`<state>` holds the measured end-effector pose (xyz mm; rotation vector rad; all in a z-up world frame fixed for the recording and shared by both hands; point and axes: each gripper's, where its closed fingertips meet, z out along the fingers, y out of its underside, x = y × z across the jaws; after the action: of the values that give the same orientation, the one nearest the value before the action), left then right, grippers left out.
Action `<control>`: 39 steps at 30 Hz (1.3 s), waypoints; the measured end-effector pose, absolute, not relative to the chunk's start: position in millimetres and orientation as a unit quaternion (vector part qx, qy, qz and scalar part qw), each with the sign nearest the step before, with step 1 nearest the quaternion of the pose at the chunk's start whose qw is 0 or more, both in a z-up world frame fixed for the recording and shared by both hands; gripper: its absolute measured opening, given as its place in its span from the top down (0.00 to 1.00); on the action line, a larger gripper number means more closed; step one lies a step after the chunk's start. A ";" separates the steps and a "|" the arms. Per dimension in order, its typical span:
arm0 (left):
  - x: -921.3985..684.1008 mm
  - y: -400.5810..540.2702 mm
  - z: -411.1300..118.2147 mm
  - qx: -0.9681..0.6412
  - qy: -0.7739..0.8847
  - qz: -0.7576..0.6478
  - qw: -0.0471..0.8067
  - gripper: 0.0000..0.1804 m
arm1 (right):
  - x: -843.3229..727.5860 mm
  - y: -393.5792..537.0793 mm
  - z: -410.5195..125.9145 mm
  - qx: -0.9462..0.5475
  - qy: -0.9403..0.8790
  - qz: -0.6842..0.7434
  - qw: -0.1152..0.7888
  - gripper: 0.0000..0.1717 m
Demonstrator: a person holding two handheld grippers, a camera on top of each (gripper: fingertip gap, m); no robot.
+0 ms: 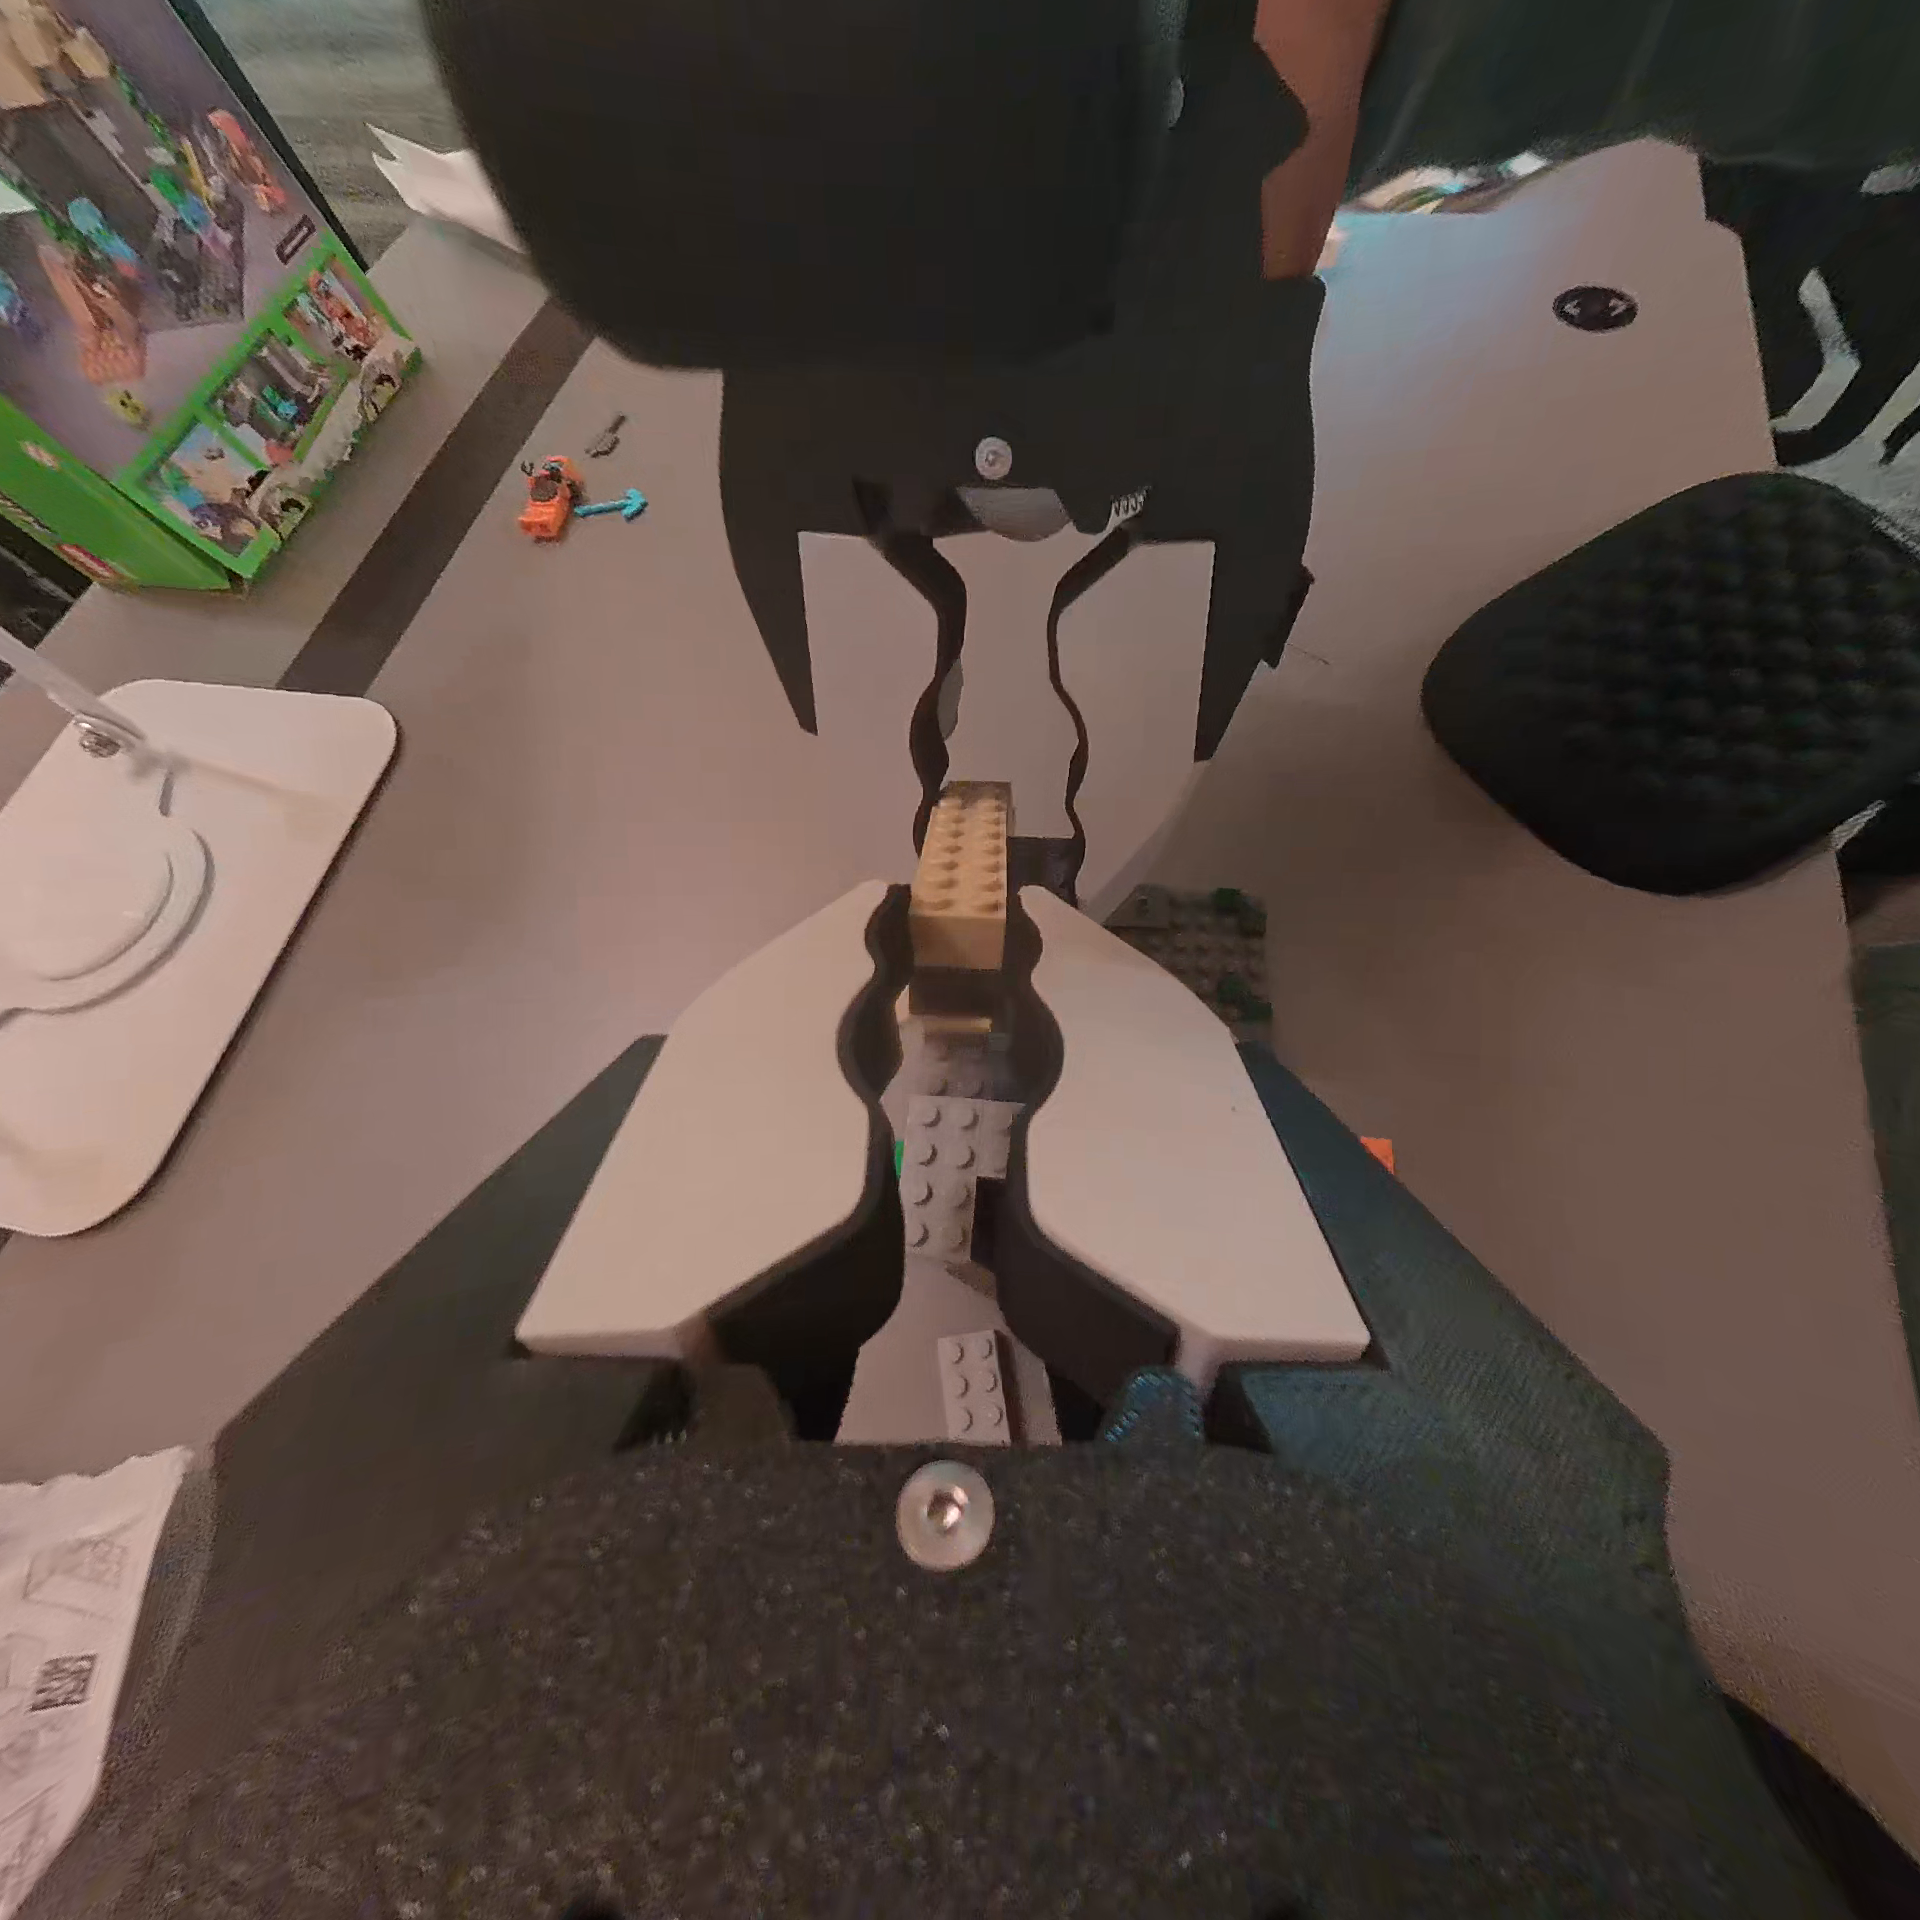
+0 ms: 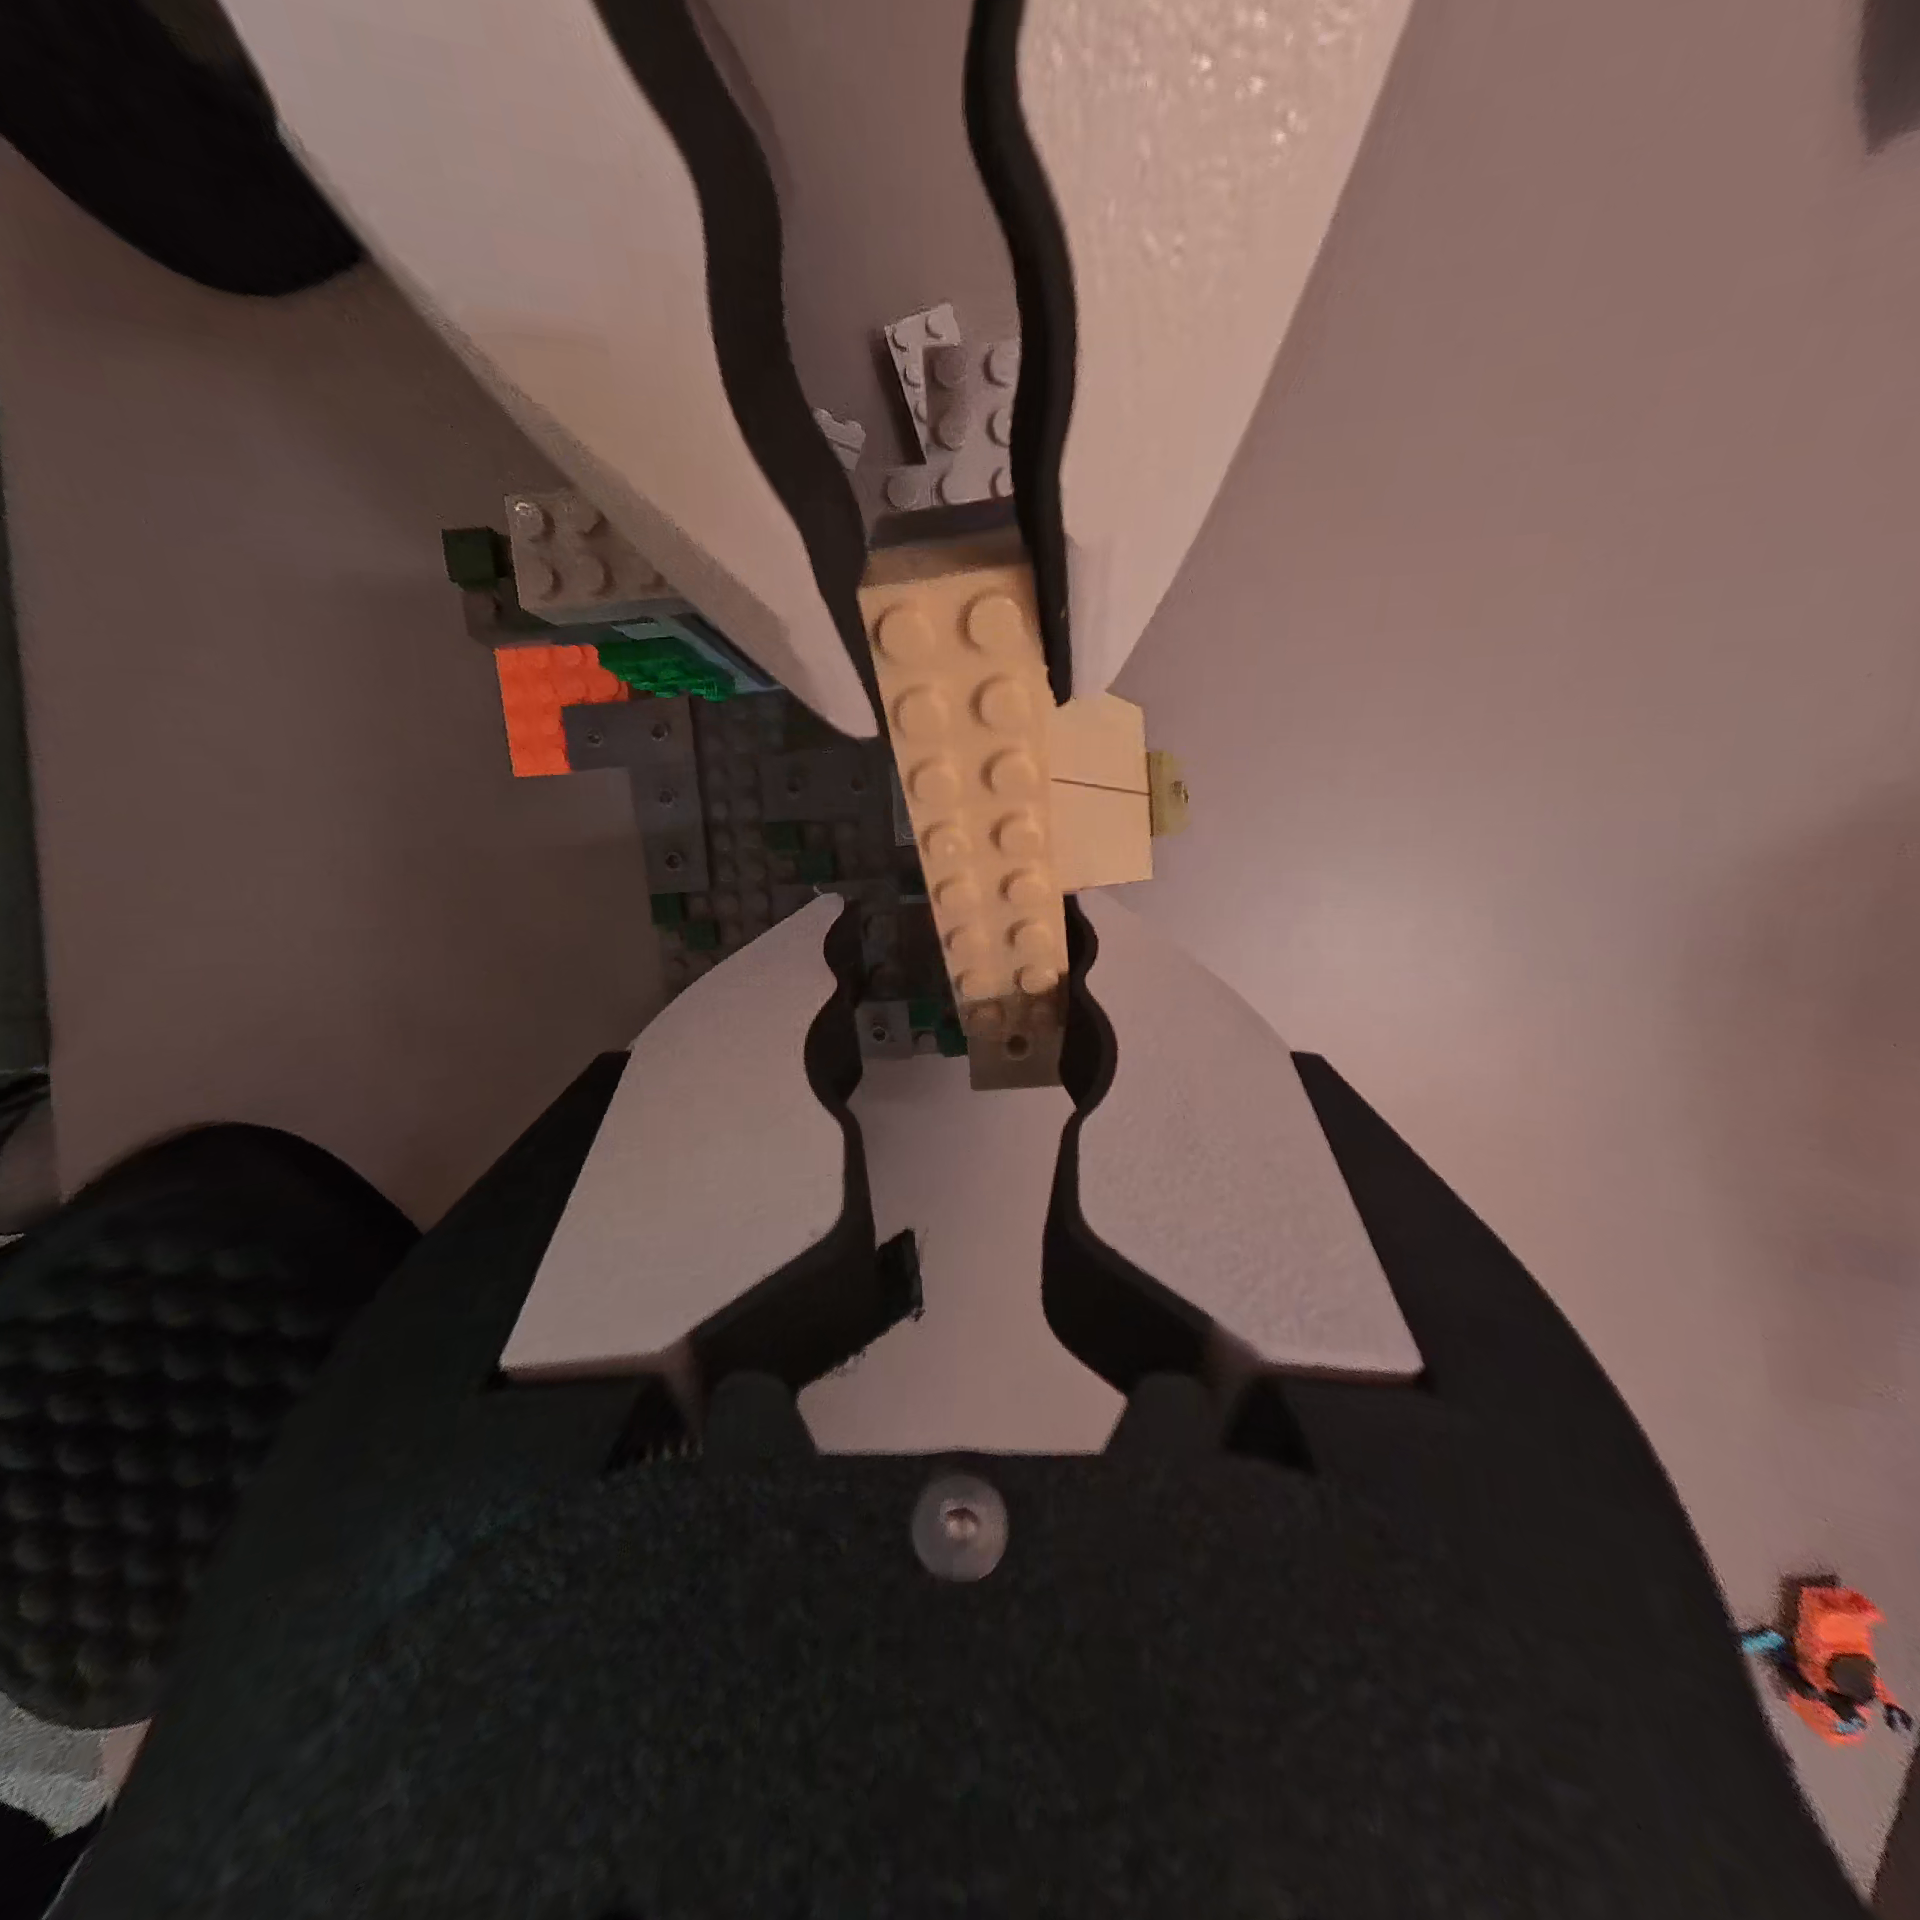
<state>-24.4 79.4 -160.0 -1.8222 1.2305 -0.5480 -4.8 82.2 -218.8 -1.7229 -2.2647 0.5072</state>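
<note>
Grey plates (image 1: 948,1153) lie loose on the table (image 1: 540,935) beneath the left gripper (image 1: 958,920), whose narrow jaws clamp one end of a tan brick (image 1: 961,862). Beyond it, the right gripper (image 2: 961,987) stands wider, only its right finger (image 2: 1081,997) touching the brick's other end, so I judge it no grip. To the right lies a part-built grey and green model (image 2: 727,810); far left, a box (image 1: 187,343).

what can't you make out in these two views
- Grey bricks, left wrist view: mostly hidden beneath the left gripper's fingers.
- Dark studded build, right wrist view: far part covered by the left gripper's fingers.
- Orange toy, right wrist view: blurred near the edge.
</note>
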 end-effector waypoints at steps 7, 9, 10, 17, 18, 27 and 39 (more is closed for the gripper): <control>-25.6 78.2 -158.7 -0.727 0.493 -0.223 0.423 0.91 | -5.7 81.0 -218.5 -0.590 -0.777 0.179 0.129 0.79; -28.8 76.4 -156.1 -0.726 0.492 -0.223 0.426 0.91 | -6.1 80.8 -218.3 -0.589 -0.776 0.181 0.131 0.79; -32.0 75.3 -153.9 -0.725 0.489 -0.225 0.429 0.91 | -6.2 80.7 -218.2 -0.589 -0.776 0.182 0.133 0.79; -105.9 73.5 -130.3 -0.746 0.413 -0.210 0.479 0.91 | -6.3 80.6 -217.9 -0.584 -0.778 0.182 0.143 0.79; -121.0 74.1 -134.6 -0.757 0.400 -0.199 0.477 0.90 | -6.3 80.6 -217.9 -0.583 -0.779 0.182 0.145 0.79; -155.5 60.1 -190.0 -0.803 0.386 -0.176 0.418 0.90 | -7.0 80.3 -217.9 -0.580 -0.779 0.187 0.150 0.79; -99.0 82.8 -166.1 -0.767 0.415 -0.222 0.436 0.86 | -7.4 79.7 -217.6 -0.580 -0.776 0.193 0.156 0.79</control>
<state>-99.0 82.8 -166.1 -1.9081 1.0318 -0.5517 -7.4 79.7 -217.6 -1.6611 -2.2218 0.5517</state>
